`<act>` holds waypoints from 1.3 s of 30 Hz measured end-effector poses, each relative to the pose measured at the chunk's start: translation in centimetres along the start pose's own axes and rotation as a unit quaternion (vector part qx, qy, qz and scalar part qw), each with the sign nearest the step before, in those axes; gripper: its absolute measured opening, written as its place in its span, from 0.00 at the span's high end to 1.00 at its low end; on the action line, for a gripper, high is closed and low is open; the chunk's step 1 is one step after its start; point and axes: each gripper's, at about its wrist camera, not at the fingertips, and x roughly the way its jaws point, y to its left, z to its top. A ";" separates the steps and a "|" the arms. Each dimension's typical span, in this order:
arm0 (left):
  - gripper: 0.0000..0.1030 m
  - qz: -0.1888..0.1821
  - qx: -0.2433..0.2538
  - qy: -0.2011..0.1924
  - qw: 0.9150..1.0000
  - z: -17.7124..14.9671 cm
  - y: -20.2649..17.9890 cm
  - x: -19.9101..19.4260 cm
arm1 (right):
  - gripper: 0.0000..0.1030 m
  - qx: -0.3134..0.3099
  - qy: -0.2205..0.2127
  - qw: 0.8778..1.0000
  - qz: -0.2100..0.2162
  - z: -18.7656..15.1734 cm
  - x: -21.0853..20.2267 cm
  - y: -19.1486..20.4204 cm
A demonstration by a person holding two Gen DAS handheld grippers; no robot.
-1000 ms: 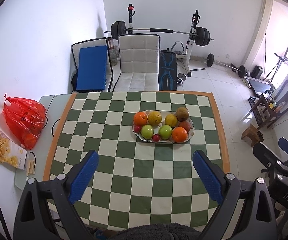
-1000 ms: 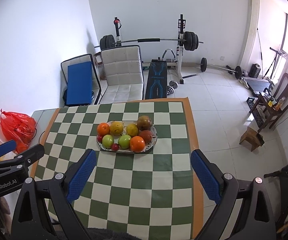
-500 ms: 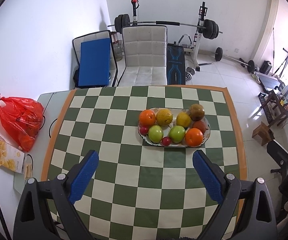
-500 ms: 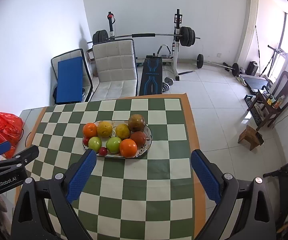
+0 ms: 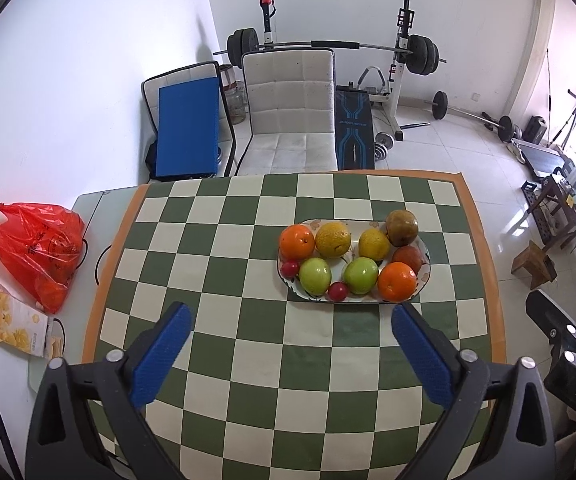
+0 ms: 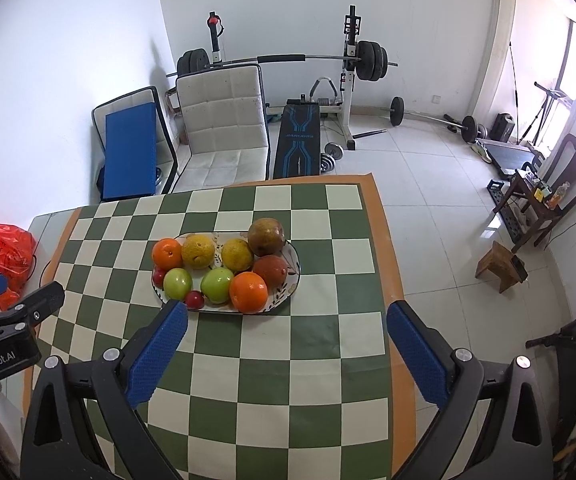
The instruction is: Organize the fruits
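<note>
An oval patterned plate (image 5: 425, 278) (image 6: 295, 276) sits on the green-and-white checkered table (image 5: 248, 344) (image 6: 320, 332). It holds two oranges (image 5: 297, 241) (image 6: 248, 292), two green apples (image 5: 315, 275) (image 6: 217, 285), two yellow citrus fruits (image 5: 332, 239) (image 6: 197, 251), two brownish fruits (image 5: 402, 222) (image 6: 266, 237) and two small red fruits (image 5: 337, 291) (image 6: 195, 299). My left gripper (image 5: 288, 330) hovers open above the table, short of the plate. My right gripper (image 6: 287, 330) is open too, its left pad (image 6: 158, 354) just in front of the plate's near rim. Nothing is held.
A red plastic bag (image 5: 38, 254) and a snack packet (image 5: 6, 316) lie on a side surface left of the table. A white chair (image 5: 290, 116), a blue pad (image 5: 188, 128) and a weight bench (image 5: 354, 128) stand beyond the far edge. A small wooden stool (image 6: 502, 266) stands on the floor at right.
Both grippers have moved forward and lower toward the plate, which now looks larger and nearer. Both have stayed open and the fruits have not moved.
</note>
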 end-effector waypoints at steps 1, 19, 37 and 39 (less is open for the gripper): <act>0.00 0.000 0.001 0.000 1.000 0.0 0.0 0.0 | 0.01 -0.001 0.000 1.000 0.000 0.0 0.0 0.0; 0.00 -0.008 -0.004 0.002 1.000 -0.5 0.2 -0.3 | 0.01 -0.008 -0.005 1.000 -0.001 0.3 -0.1 0.2; 0.00 -0.011 -0.004 -0.002 1.000 -0.9 0.0 -1.0 | 0.01 -0.014 -0.006 1.000 -0.001 -0.1 -1.6 0.5; 0.00 -0.010 -0.003 -0.004 1.000 -0.9 0.0 -1.1 | 0.01 -0.014 -0.006 1.000 -0.001 -0.1 -1.7 0.4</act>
